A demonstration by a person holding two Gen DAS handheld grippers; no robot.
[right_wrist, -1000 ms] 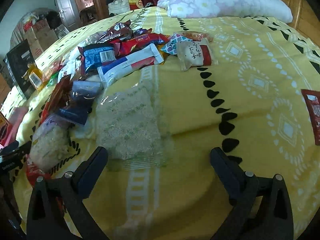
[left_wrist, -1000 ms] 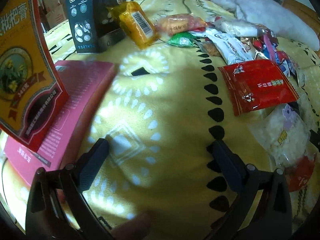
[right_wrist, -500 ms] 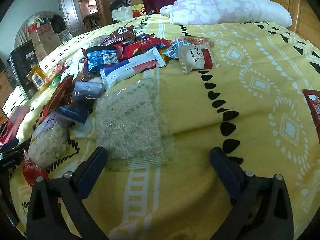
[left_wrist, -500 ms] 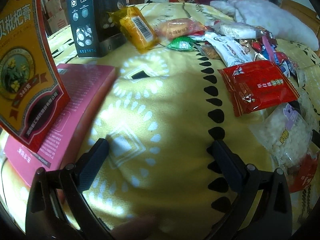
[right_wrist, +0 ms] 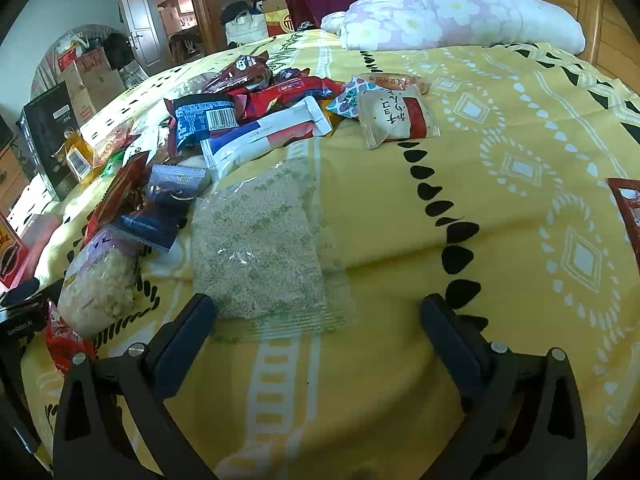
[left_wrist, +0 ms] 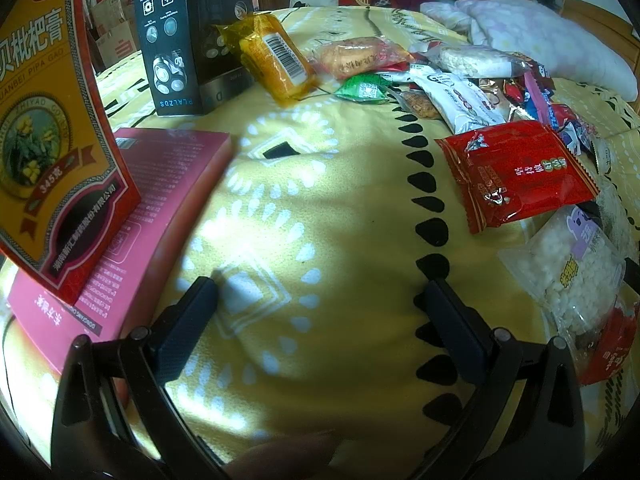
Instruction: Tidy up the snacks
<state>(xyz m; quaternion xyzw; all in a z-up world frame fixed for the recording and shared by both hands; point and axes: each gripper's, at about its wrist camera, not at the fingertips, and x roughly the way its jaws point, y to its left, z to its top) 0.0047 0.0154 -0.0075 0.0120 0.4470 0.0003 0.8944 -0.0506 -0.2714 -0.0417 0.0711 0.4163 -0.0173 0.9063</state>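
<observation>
Snack packets lie scattered on a yellow patterned bedspread (left_wrist: 320,208). In the left wrist view my left gripper (left_wrist: 320,292) is open over bare cloth, a red packet (left_wrist: 516,172) ahead to the right and a clear bag of white puffs (left_wrist: 572,272) further right. A yellow packet (left_wrist: 276,58) leans at the back. In the right wrist view my right gripper (right_wrist: 316,308) is open, its left finger beside the near edge of a clear bag of fine grains (right_wrist: 260,240). Behind that bag lies a heap of packets (right_wrist: 256,108), with a white and red round snack (right_wrist: 394,118) beside it.
A pink flat box (left_wrist: 132,216) lies at the left with an orange and red box (left_wrist: 52,120) standing on it, and a black box (left_wrist: 188,32) stands behind. A flowered pillow (right_wrist: 460,16) rests by the wooden headboard (right_wrist: 600,12). Another red packet (right_wrist: 630,212) shows at the right edge.
Both views have shifted slightly, with the scene sitting a little lower in frame than a second ago. Both grippers stay open and no packet has moved.
</observation>
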